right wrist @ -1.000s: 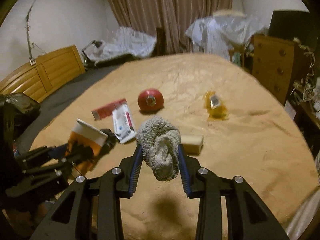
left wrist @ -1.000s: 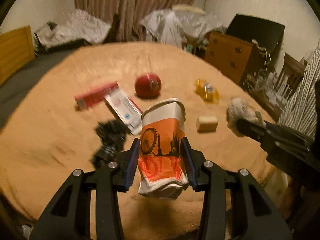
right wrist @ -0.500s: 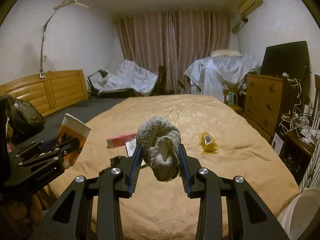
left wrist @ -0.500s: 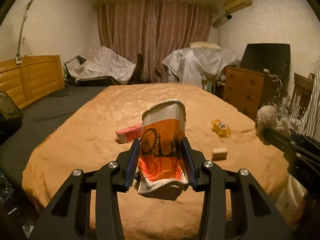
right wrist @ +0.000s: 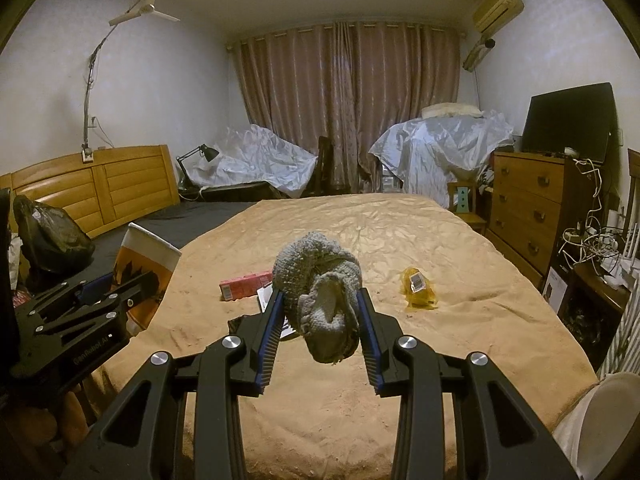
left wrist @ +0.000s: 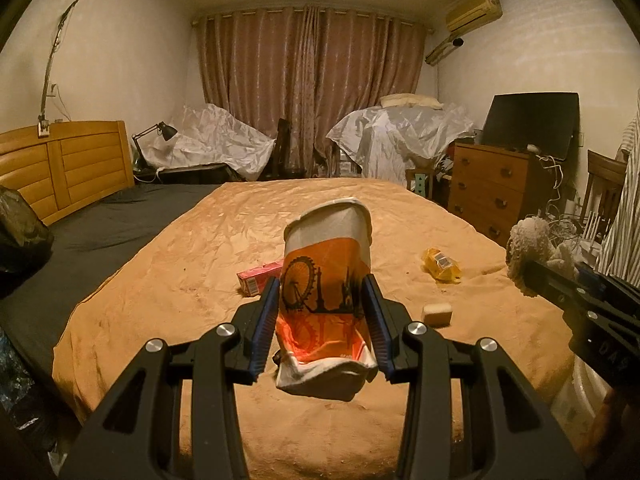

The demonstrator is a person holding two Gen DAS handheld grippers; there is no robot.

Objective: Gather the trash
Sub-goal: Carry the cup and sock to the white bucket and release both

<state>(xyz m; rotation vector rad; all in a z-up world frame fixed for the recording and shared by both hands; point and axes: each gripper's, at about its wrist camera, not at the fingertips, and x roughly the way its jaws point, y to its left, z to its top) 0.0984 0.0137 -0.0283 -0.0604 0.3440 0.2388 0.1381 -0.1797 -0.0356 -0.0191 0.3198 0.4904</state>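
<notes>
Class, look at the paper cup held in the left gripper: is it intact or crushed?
Crushed. The paper cup is flattened at its crumpled lower end, its rim squashed out of round, pinched between the left gripper fingers above the bed.

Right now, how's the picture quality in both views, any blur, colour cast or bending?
Left wrist view: sharp, dim warm orange light, paper cup crisp, ceiling and walls bowed by the fisheye. Right wrist view: equally sharp, slightly cooler, grey rag clear, dark corners.

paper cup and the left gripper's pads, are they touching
Touching: in the left wrist view both blue pads press the crushed sides of the paper cup, held clear above the bed.
</notes>
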